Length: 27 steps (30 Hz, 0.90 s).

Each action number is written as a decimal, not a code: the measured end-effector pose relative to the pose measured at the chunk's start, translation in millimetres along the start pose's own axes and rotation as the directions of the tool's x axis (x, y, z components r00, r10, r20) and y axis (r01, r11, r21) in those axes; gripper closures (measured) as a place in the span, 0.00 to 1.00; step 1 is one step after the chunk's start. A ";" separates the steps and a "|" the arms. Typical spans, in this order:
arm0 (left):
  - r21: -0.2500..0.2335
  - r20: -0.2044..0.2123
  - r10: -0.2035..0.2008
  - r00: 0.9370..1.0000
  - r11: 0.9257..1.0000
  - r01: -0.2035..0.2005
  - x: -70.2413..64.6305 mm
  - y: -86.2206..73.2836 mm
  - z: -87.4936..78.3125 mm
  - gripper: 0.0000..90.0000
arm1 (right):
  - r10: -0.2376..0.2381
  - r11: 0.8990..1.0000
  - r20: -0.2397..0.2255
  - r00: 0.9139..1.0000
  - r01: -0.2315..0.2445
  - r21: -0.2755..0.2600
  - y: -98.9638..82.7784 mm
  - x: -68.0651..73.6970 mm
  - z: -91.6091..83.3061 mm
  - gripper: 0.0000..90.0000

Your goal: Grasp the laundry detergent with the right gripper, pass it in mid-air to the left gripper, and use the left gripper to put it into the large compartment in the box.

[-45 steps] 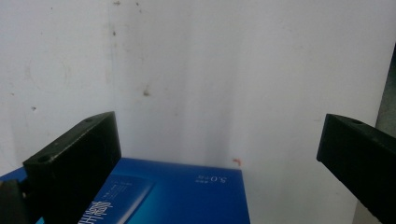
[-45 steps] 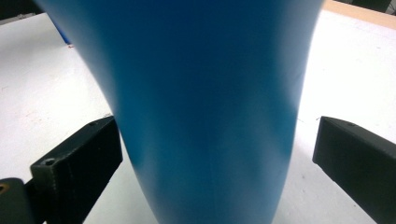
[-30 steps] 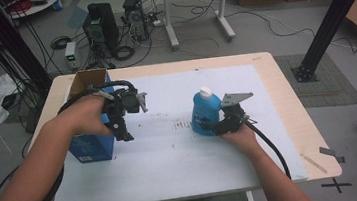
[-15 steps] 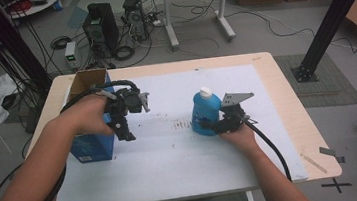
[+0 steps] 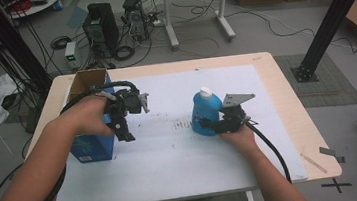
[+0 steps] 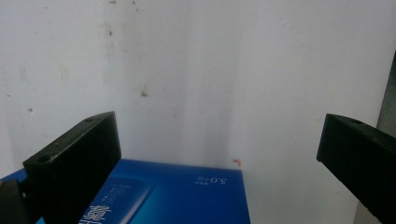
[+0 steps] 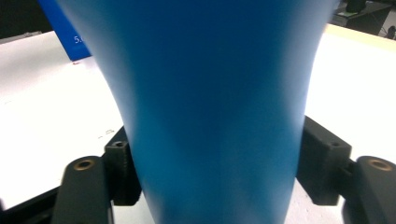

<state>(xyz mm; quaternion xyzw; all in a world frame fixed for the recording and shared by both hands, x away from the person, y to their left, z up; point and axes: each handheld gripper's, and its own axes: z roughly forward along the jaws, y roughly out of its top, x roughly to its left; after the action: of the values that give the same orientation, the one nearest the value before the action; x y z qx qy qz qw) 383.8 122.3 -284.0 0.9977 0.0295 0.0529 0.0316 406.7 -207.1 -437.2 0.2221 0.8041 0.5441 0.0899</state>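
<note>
1. Blue bottle stands upright on the worktop, white cap up, long axis vertical, right of centre.
2. The right gripper comes in level from the person's side; its jaws have just been closing and now press the bottle's lower body on both flanks.
3. The left gripper is farther off, over the blue box, jaws wide apart and empty.

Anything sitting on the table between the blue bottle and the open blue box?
Nothing visible does. The blue bottle stands upright between the right gripper jaws, which have just been closing on it. The white mat toward the blue box is bare; the left gripper hovers beside the box, jaws open.
</note>
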 end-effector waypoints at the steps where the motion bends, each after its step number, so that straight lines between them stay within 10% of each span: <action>1: 0.001 0.001 -0.001 1.000 1.000 0.001 0.1 0.1 0.3 0.00 | 0.003 1.000 -0.004 1.000 -0.003 -0.005 -1.1 0.1 -0.2 0.35; 27: -0.007 0.011 0.004 1.000 1.000 -0.003 0.1 4.3 3.3 0.00 | -0.077 0.997 -0.005 0.997 0.077 -0.019 15.7 13.4 -15.0 0.50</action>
<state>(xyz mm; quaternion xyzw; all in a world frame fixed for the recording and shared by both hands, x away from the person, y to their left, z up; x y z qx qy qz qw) 384.5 117.8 -287.0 0.9979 0.0274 0.0474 0.0351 393.2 -208.7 -415.7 0.1885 0.8072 0.5482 0.1107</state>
